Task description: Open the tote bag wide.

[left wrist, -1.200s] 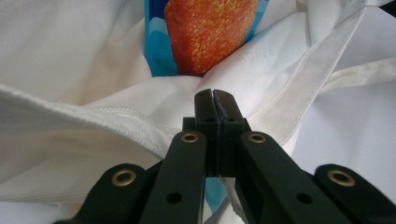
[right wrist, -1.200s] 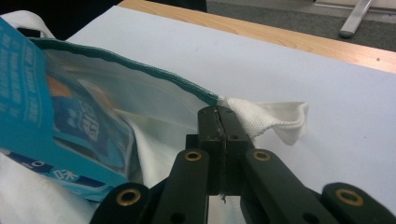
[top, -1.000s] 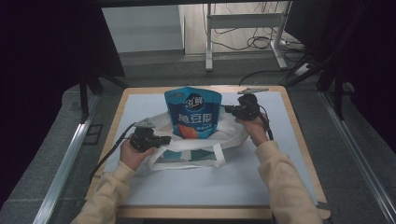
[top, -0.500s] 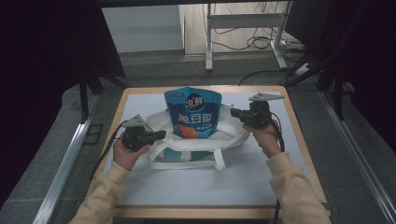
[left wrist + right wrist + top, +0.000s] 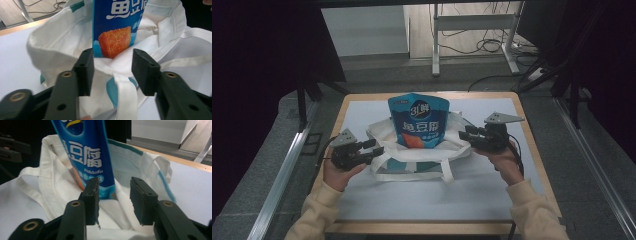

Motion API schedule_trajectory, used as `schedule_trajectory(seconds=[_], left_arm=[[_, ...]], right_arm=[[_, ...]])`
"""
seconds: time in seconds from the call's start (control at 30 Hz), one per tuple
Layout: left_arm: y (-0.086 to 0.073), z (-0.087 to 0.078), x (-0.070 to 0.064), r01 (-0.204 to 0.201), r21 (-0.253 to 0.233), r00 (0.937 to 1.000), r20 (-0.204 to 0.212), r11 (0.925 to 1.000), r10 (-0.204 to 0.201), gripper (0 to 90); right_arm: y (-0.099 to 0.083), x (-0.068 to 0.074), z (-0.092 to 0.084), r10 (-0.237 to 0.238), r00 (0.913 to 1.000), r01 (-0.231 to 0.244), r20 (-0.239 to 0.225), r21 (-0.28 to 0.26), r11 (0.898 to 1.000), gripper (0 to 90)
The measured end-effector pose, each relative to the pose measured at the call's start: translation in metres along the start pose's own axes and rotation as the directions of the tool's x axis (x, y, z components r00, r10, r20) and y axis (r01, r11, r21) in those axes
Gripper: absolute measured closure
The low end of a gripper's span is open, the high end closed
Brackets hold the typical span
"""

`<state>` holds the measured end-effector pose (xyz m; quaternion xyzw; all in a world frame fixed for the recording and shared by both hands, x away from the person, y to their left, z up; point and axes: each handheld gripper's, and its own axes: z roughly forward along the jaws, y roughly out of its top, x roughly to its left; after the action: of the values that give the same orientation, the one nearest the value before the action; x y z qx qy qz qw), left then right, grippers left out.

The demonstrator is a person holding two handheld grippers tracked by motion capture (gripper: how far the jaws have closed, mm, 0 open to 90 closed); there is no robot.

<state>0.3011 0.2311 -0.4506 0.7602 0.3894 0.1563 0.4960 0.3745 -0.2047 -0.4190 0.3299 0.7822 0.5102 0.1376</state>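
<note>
Tote bag [image 5: 412, 157] with blue pouch [image 5: 418, 120] released, left gripper [image 5: 374, 150] and right gripper [image 5: 464, 136] jaws just opened, empty.

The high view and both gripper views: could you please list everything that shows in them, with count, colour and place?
Tote bag: one, white with teal trim, mid-table, mouth open.
Snack pouch: one, blue, upright in the bag's mouth.
Table: one, wooden rim, white top.
Metal frame: one, white, on the floor beyond the table.
Cables: several, dark, by that frame.
Left gripper: one, black, at the bag's left edge, jaws just opened.
Right gripper: one, black, at its right edge, jaws just opened.
Sleeves: two, pale yellow.
</note>
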Motion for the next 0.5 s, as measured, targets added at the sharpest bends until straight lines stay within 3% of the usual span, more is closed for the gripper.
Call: schedule_trajectory(seconds=[0.2,0.5], left_arm=[[-0.014,-0.020,0.000,0.034,-0.014,0.9994,-0.010,0.9993,-0.034,43.9],[-0.030,-0.023,-0.003,0.042,0.015,0.9989,-0.020,0.9990,-0.041,38.0]], right_arm=[[-0.012,0.007,-0.013,-0.002,1.0000,0.003,0.004,-0.011,1.000,51.6],[-0.037,0.015,-0.037,0.008,0.9999,-0.008,0.015,-0.020,1.000,44.2]])
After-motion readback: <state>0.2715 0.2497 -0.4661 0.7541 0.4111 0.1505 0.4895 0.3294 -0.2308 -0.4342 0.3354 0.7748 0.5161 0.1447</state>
